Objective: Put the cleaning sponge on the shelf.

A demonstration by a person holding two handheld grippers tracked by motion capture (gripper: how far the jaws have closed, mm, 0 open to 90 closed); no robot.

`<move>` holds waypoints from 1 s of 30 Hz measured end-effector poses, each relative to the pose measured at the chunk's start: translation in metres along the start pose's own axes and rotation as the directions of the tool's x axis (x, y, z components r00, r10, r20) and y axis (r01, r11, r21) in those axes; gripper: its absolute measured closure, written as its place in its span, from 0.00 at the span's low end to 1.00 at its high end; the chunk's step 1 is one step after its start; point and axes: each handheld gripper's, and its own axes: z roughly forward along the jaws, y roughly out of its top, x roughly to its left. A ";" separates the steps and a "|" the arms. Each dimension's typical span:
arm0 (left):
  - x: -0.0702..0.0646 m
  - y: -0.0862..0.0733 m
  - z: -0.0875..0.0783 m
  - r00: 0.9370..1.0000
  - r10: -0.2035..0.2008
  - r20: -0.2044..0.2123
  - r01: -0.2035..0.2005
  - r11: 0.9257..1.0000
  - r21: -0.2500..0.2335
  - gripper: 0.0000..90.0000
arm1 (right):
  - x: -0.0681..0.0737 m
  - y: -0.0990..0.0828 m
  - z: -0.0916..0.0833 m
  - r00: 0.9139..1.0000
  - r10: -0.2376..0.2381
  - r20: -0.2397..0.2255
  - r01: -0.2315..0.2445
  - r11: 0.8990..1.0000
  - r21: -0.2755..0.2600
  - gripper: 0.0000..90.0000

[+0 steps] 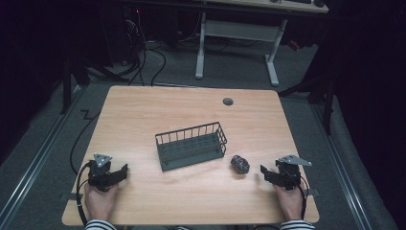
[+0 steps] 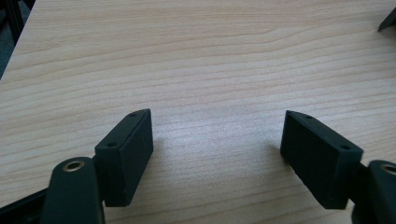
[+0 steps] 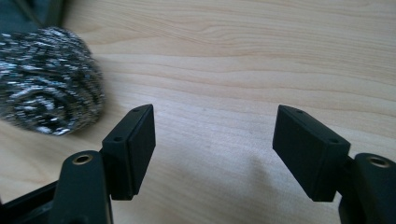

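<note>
A ball of steel wool (image 1: 240,164) lies on the wooden table (image 1: 191,201), right of a dark wire rack (image 1: 191,145) that stands mid-table. My right gripper (image 1: 265,173) rests near the table's front right, a short way right of the steel wool, its jaws open. In the right gripper view the steel wool (image 3: 46,79) sits up and to the left, outside the open right gripper (image 3: 214,130), which has bare wood between its jaws. My left gripper (image 1: 122,171) rests at the front left. The left gripper (image 2: 217,135) is open over bare wood.
A dark corner of the wire rack (image 2: 388,19) peeks in at the top right of the left gripper view. A round cable hole (image 1: 228,101) sits near the table's far edge. Beyond the table stand a white desk frame (image 1: 273,57) and floor cables (image 1: 143,52).
</note>
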 end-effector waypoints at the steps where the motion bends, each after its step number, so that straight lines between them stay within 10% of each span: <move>1: 0.000 0.000 0.000 1.000 0.000 0.000 0.000 1.000 0.000 0.28 | 0.000 0.000 -0.003 1.000 -0.005 -0.007 0.005 1.000 -0.004 0.33; 18: 0.000 0.000 0.000 1.000 -0.001 0.001 0.001 1.000 -0.002 0.28 | 0.039 0.002 -0.034 0.986 -0.125 -0.114 0.120 0.991 -0.057 0.32; 30: 0.000 0.000 0.000 1.000 -0.001 0.002 0.001 1.000 -0.002 0.28 | 0.067 0.025 -0.011 0.965 -0.200 -0.171 0.197 0.980 -0.035 0.30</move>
